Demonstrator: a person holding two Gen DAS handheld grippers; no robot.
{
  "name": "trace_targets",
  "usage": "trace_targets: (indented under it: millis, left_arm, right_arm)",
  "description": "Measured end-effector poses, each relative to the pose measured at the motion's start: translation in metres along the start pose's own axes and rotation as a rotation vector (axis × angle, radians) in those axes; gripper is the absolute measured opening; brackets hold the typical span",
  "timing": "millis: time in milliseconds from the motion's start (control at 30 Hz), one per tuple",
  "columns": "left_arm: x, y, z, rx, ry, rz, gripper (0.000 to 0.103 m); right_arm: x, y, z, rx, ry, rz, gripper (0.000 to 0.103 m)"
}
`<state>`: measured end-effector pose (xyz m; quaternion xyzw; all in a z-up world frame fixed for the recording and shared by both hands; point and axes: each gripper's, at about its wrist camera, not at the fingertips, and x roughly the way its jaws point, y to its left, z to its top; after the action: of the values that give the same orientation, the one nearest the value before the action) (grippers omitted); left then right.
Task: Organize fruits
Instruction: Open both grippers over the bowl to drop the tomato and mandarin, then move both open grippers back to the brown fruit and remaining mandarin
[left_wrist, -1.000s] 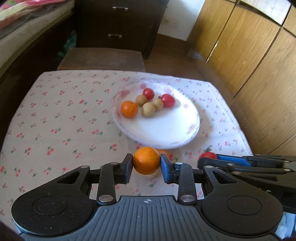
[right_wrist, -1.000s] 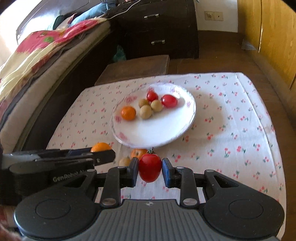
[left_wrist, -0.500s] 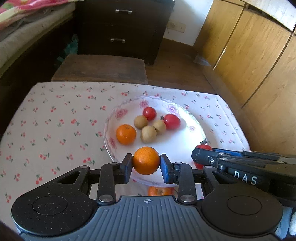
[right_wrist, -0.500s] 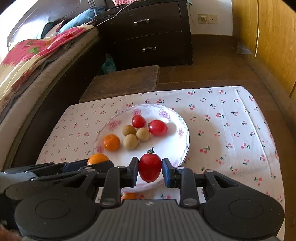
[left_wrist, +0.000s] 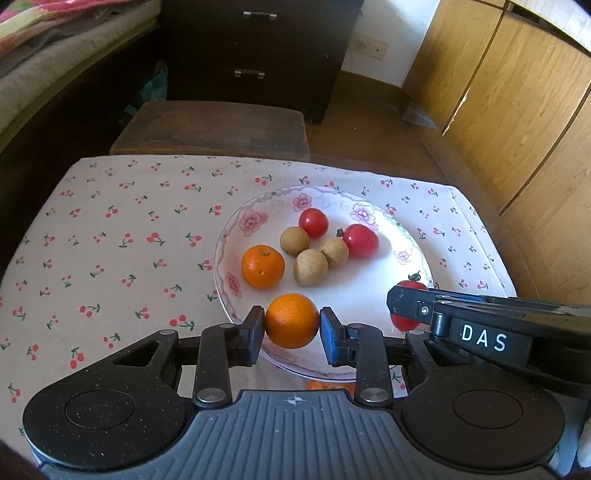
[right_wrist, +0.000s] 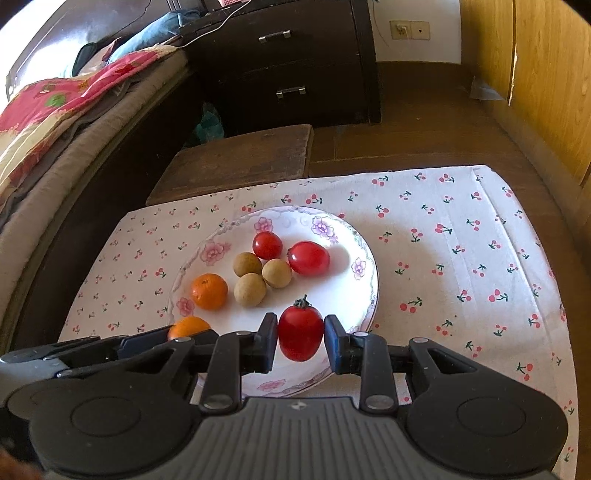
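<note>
You work over a cherry-print cloth (left_wrist: 110, 236) near a dark dresser (right_wrist: 295, 62). The plate (left_wrist: 402, 254) carries one mandarin, three longans, two tomatoes. At its six o'clock, your left gripper (left_wrist: 291, 330) clamps an orange (left_wrist: 291, 320); your right gripper (right_wrist: 300, 338) clamps a tomato (right_wrist: 300, 334).

A low table (right_wrist: 461, 236) is wearing a white cherry-print cloth (left_wrist: 110, 240). A flowered white plate (left_wrist: 236, 236) is sitting on it toward the right edge, and an orange fruit (left_wrist: 328, 386) is lying by the near edge, mostly hidden.
</note>
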<state>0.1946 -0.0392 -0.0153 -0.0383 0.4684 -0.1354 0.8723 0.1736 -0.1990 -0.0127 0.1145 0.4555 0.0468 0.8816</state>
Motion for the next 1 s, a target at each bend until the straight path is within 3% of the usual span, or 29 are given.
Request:
trace_targets:
  millis: [367,767,1000]
  left_arm:
    - [-0.011,0.001,0.002,-0.020,-0.027,-0.025,0.049]
    - [-0.046,-0.005,-0.021,0.048,-0.044,-0.038,0.049]
    - [-0.044,-0.010,-0.041,0.091,0.030,-0.089,0.050]
  right_arm:
    - [-0.010,-0.004,0.002,0.021,-0.031,-0.011,0.031]
    - [-0.048,0.009,-0.022,-0.003,-0.053,-0.008,0.031]
    - [-0.060,0.009,-0.036,0.026,-0.039,-0.002,0.031]
